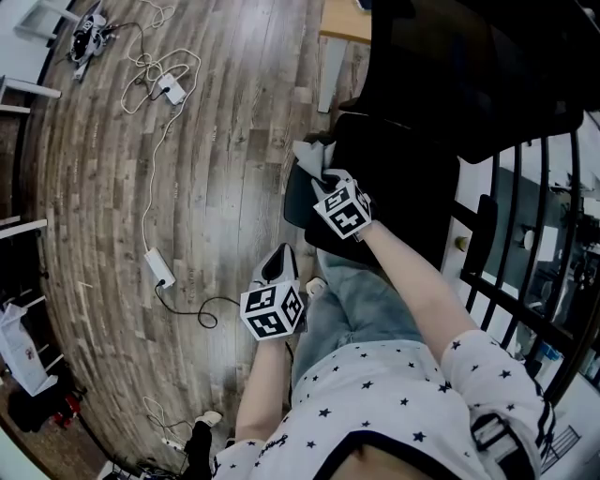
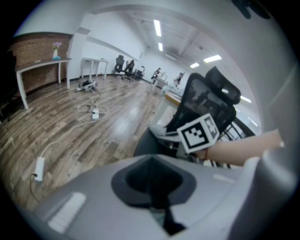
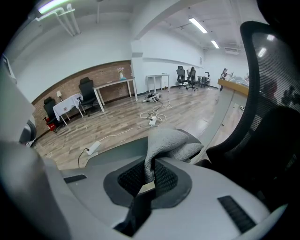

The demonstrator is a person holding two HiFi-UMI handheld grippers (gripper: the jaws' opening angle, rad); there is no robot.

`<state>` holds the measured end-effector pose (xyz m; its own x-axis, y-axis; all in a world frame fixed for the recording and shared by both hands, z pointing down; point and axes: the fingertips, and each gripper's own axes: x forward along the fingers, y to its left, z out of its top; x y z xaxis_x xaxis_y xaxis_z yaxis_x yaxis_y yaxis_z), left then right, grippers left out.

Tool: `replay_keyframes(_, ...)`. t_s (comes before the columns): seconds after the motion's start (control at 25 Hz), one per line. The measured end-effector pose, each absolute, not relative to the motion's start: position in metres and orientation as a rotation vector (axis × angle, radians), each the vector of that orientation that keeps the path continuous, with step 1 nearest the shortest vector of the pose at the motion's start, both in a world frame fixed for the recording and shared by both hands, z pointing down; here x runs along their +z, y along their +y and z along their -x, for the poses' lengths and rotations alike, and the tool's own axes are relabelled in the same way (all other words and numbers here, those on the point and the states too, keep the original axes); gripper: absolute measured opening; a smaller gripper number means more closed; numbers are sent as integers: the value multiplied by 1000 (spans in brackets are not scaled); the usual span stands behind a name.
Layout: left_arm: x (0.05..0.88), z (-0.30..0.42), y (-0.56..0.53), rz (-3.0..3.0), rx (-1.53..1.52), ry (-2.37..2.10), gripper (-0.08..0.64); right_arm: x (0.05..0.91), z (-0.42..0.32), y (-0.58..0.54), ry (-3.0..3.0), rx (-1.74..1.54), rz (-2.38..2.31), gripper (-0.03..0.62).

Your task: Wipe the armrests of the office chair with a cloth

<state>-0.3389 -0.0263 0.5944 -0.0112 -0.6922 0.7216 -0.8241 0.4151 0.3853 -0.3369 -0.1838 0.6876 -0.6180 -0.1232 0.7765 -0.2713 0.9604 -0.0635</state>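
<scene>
The black office chair (image 1: 403, 178) stands in front of me, its mesh back (image 3: 276, 93) at the right of the right gripper view. My right gripper (image 1: 325, 175) is shut on a grey cloth (image 1: 314, 150), and the cloth (image 3: 171, 143) lies bunched on the chair's dark grey armrest (image 1: 298, 202). The right gripper's jaws (image 3: 149, 176) pinch one fold of it. My left gripper (image 1: 279, 264) hangs lower, to the left of the armrest and apart from it, shut with nothing in it (image 2: 154, 187). From the left gripper view the cloth (image 2: 161, 131) and armrest (image 2: 150, 145) show ahead.
White cables and a power strip (image 1: 159, 267) trail over the wooden floor to the left, with an adapter (image 1: 172, 89) farther off. A desk edge (image 1: 342, 23) stands beyond the chair. A black railing (image 1: 525, 234) runs along the right. My legs (image 1: 361, 300) are just below the chair.
</scene>
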Motion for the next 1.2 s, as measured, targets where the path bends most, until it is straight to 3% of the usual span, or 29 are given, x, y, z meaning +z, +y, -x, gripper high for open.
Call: replay_keyframes(1.2,584,319,24,-1332,181,-1758,6,690,327,-112,-2226,216,-199,31)
